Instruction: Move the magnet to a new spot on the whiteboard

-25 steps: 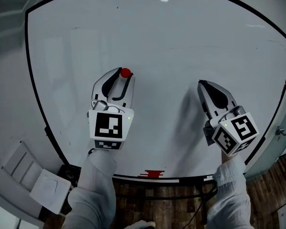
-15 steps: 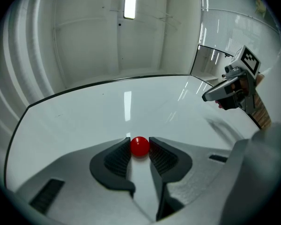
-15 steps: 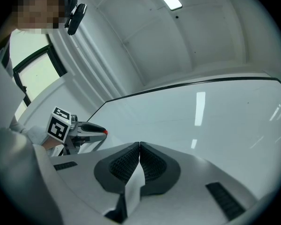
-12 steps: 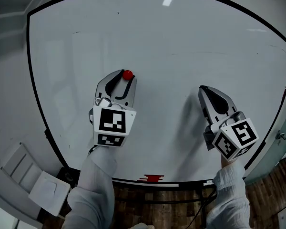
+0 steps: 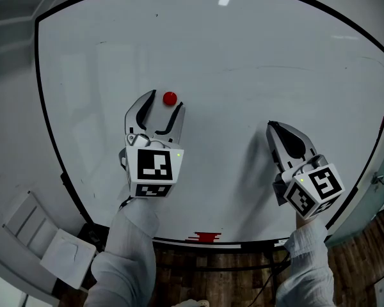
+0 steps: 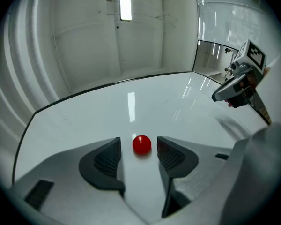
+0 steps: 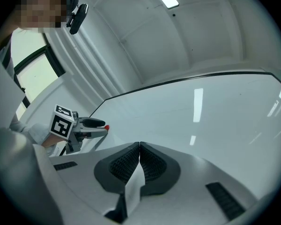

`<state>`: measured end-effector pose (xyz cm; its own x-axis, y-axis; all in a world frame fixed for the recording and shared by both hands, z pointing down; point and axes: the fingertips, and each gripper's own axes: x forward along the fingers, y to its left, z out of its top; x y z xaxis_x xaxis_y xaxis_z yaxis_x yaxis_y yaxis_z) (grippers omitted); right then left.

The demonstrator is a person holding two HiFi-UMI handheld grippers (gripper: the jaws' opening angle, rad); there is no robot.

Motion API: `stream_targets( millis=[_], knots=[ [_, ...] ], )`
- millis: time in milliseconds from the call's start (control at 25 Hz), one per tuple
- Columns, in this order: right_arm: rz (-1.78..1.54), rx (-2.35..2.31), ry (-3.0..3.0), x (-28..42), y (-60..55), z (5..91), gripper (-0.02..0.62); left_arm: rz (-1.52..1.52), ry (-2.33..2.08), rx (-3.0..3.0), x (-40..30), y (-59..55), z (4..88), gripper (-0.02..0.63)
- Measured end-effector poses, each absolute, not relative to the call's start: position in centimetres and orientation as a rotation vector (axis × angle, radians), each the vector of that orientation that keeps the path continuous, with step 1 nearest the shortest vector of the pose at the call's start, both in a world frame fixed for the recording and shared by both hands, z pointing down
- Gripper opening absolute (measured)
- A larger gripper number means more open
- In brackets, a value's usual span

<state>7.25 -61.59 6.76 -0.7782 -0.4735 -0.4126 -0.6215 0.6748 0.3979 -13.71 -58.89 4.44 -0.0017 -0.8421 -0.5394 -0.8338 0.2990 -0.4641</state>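
Left claw [image 5: 164, 104] was pinching the magnet [image 6: 142, 144] a second ago. Its jaws have just been opening and now stand wide, magnet between them, neither ribbed black pad touching it. Magnet is a small glossy red dome, stuck to the smooth white whiteboard [image 5: 243, 62], left of centre. Right claw [image 7: 139, 149] unchanged: pressed together, empty, well apart.

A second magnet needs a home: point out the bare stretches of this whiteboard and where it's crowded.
The whiteboard is bare above the magnet up to its top frame, and in the strip between the two grippers. Crowded only at the left gripper, whose jaws have just been opening with the magnet untouched between them, and at the shut right gripper.
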Motion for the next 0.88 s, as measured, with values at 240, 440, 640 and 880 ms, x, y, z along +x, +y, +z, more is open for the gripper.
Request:
stream_targets(
  millis=[240,440,640,880],
  knots=[
    [0.774,-0.878,2.616,7.7,-61.4,7.1,0.026,-0.016,1.788,-1.58,-13.3,-58.8,5.5,0.239],
    [0.75,-0.903,2.619,8.3,-61.3,8.1,0.026,-0.017,1.795,-1.626,-13.5,-58.4,7.4,0.239],
    [0.678,-0.955,2.624,9.3,-61.5,9.9,0.026,-0.021,1.797,-1.688,-13.7,-58.0,9.8,0.239],
    [0.68,-1.006,2.643,9.7,-60.8,11.7,0.026,-0.02,1.802,-1.775,-13.4,-57.5,12.7,0.238]
  ],
)
